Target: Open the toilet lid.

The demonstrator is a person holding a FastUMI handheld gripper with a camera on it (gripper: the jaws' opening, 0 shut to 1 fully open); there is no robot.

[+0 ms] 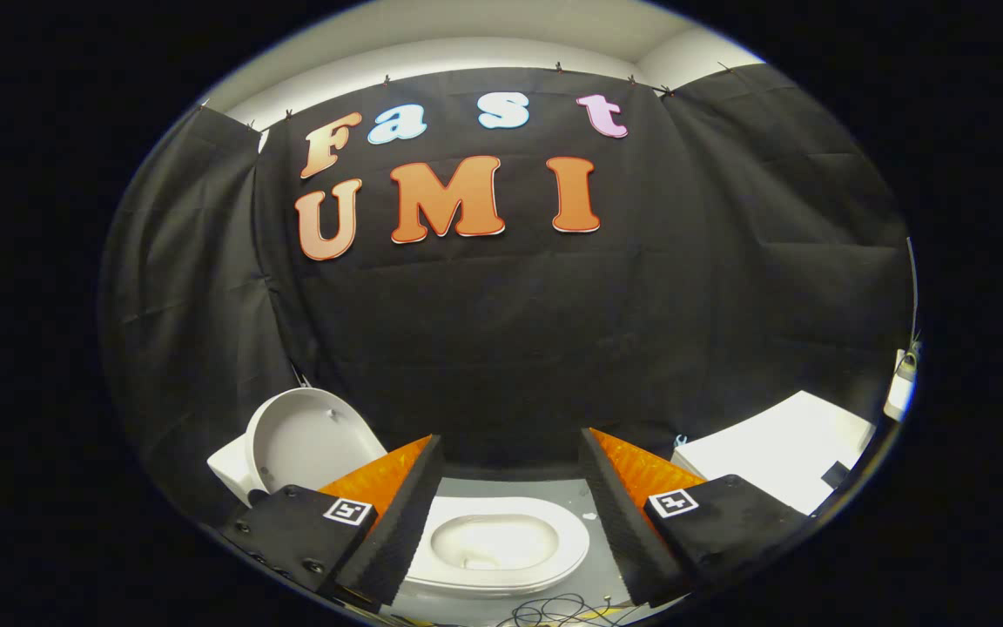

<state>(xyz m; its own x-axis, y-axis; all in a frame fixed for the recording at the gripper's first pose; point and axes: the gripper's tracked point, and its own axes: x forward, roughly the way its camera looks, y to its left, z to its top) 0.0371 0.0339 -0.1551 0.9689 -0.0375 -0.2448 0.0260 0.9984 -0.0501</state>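
Nearest us, gripper (pixel 508 514) fingers (pixel 393 531) spread wide apart, holding nothing | between them we see toilet bowl (pixel 501 544), seat ring down; tangled cables (pixel 567 610) on floor in front of bowl | toilet lid (pixel 310 440) upright, left of bowl beyond left finger | white box (pixel 780 457) right of bowl
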